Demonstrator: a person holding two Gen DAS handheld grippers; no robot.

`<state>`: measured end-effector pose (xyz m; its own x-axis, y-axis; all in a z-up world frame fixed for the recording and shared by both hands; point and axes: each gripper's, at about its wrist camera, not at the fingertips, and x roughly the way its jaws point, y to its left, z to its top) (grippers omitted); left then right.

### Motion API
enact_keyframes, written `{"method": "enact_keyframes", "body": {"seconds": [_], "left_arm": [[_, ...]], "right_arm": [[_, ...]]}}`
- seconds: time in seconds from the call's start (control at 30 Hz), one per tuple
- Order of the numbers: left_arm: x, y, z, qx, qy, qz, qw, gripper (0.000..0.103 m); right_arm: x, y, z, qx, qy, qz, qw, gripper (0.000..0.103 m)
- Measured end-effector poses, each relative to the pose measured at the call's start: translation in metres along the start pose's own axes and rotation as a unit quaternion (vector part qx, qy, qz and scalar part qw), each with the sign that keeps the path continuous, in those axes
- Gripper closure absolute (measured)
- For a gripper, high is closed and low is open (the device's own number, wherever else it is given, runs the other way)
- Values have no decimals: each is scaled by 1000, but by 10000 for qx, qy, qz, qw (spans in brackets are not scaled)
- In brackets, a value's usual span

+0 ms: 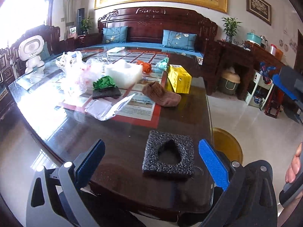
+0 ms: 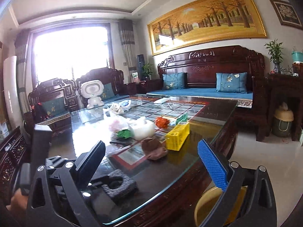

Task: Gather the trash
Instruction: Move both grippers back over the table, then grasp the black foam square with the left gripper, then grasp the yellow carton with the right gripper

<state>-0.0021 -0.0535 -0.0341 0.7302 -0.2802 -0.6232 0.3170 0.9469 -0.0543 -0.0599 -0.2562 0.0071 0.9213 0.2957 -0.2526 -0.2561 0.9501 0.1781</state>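
Both jaws wide open, empty; left gripper straddling black foam block near bench edge, above yellow bin, probably for grasping.

Near on the dark red-brown, glass-topped bench lies a black foam block speckled grey, and each claw wears ribbed blue pads on grey-black arms. Farther off sit a brown sock, a bright yellow box, a white foam block, crumpled green paper, orange paper and a clear bag blotched pink. The far cushions are teal with pale flowers, and a dull yellow bin stands right.
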Motion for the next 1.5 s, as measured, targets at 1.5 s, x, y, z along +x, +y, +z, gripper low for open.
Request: {"method": "enact_keyframes", "body": {"seconds": [1.5], "left_arm": [[78, 43, 81, -410, -227, -229, 9986, 38]], "right_arm": [[263, -51, 7, 259, 1903, -1796, 9648, 19]]}}
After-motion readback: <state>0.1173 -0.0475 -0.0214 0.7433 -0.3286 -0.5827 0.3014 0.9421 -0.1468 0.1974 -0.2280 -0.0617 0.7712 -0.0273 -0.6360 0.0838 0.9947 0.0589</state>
